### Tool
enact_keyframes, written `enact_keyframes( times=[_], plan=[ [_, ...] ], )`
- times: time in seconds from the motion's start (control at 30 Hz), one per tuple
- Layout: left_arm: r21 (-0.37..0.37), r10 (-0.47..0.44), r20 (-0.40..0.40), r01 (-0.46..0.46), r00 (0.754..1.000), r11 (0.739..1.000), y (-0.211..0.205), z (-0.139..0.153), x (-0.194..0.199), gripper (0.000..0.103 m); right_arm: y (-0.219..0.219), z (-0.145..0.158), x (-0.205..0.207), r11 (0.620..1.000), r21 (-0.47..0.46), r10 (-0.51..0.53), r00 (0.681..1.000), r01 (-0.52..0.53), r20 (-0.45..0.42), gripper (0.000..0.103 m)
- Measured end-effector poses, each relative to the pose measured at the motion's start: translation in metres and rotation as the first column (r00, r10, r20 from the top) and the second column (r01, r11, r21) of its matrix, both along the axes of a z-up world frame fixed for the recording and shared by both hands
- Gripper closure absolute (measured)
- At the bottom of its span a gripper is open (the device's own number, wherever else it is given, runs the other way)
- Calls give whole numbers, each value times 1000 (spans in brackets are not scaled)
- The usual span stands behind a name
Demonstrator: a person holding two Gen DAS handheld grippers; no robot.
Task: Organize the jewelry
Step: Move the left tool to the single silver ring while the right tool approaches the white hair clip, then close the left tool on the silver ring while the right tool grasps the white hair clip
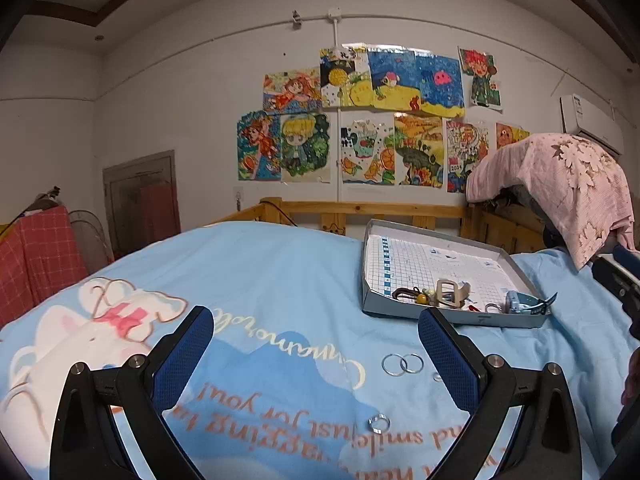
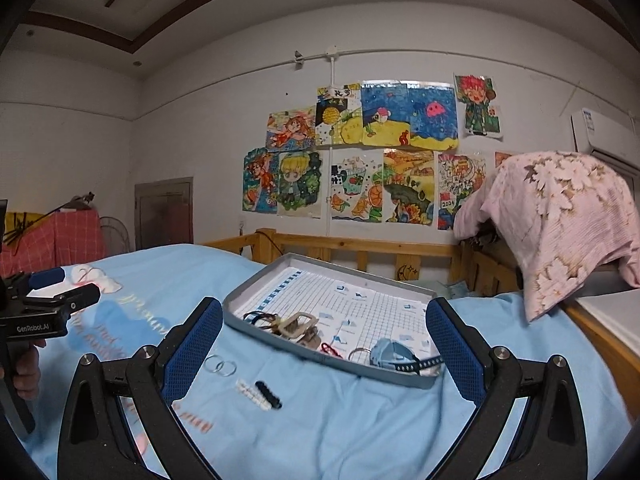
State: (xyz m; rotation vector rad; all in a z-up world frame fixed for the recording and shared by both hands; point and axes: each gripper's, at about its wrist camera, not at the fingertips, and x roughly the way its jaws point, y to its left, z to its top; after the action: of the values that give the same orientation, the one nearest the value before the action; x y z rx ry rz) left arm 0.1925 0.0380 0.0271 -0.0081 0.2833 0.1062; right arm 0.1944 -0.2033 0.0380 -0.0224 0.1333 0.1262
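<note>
Silver linked rings (image 1: 402, 364) lie on the bed (image 1: 280, 272) at lower centre, just short of the tray (image 1: 374, 264); they sit between the left gripper (image 1: 316, 344) fingers, nearer than the right gripper (image 2: 324, 344). Both spread wide, empty.

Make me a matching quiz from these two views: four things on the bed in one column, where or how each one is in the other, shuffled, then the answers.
Column one:
1. pair of silver rings
2. beige clip
3. black beaded piece
4. left gripper

Column two:
A. inside the tray
B. open, holding nothing
C. overlapping on the blanket, outside the tray
D. beside a white beaded piece

Pairs: 1-C, 2-A, 3-D, 4-B
</note>
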Motion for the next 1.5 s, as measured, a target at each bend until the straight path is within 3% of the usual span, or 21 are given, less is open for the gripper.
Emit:
enact_keyframes(
  times=[0.27, 0.43, 0.5, 0.63, 0.7, 0.83, 0.93, 1.1, 1.33, 1.5],
  plan=[
    [-67, -104, -143, 96, 984, 993, 6, -43, 29, 0, 2, -45, 54, 995, 66, 78, 989, -71, -123, 3],
    [-76, -184, -173, 174, 967, 982, -3, -62, 31, 1, 6, -76, 78, 990, 89, 125, 965, -107, -229, 7],
    [-72, -210, -181, 200, 961, 977, -6, -66, 31, 7, 9, -84, 83, 989, 87, 140, 957, -121, -255, 24],
    [-82, -264, -228, 252, 937, 964, -12, -79, 33, 21, 20, -99, 94, 983, 74, 182, 933, -167, -309, 36],
    [-93, -283, -259, 268, 923, 959, -14, -85, 36, 30, 25, -104, 96, 980, 57, 199, 921, -191, -334, 50],
    [-119, -304, -318, 281, 898, 952, -15, -95, 43, 42, 33, -111, 95, 971, 47, 235, 900, -234, -367, 57],
    [-134, -317, -340, 288, 885, 948, -15, -100, 46, 48, 38, -113, 94, 962, 42, 264, 885, -269, -385, 68],
    [-136, -342, -368, 314, 865, 940, -20, -104, 47, 63, 53, -114, 92, 939, 12, 320, 859, -345, -400, 69],
    [-143, -360, -423, 331, 831, 933, -26, -115, 55, 69, 67, -124, 102, 906, -2, 372, 798, -423, -474, 75],
    [-144, -351, -448, 321, 822, 936, -27, -121, 59, 69, 68, -130, 110, 912, 12, 361, 787, -410, -500, 75]
  ],
)
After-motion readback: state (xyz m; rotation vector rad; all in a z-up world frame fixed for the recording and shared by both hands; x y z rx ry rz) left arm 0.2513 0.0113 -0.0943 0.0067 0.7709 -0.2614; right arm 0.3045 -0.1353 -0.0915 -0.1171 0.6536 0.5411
